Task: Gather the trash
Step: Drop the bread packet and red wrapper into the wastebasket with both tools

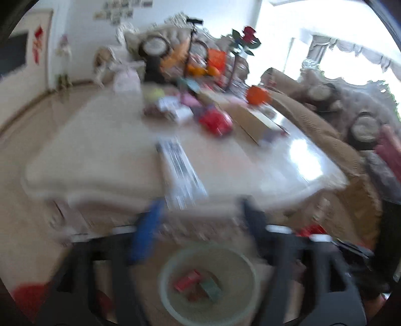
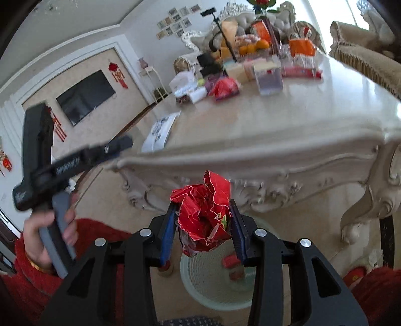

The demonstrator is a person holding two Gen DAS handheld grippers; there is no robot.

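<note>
Crumpled red foil wrapper [image 2: 204,213] sits clenched between the blue-padded fingers of the right gripper [image 2: 201,225], held in the air directly above a pale green round mesh wastebasket [image 2: 198,280] that stands on the beige floor in front of the table's near edge. Inside the wastebasket lie a small red packet [image 1: 186,279] and a small green packet [image 1: 211,289], with another reddish scrap beside them. In the left wrist view, which is heavily blurred, the left gripper [image 1: 200,225] hangs over the same wastebasket with its jaws spread apart and nothing between them; from the right wrist view a hand [image 2: 50,228] in a red sleeve holds its grey handle off to the left. Behind both stands an ornate cream carved table [image 2: 263,155] with a glossy top. Near its left edge lies a flat printed leaflet [image 2: 160,130]. Towards the far end the top is crowded: a red crumpled plastic bag [image 2: 224,87], a clear plastic box [image 2: 269,76], an orange carton [image 2: 300,47], oranges [image 2: 253,46] and assorted packets. Beyond are cream tufted chairs [image 2: 235,20], a wall-mounted black television [image 2: 85,96], red hanging ornaments [image 2: 117,74] and small photos on the white wall.
</note>
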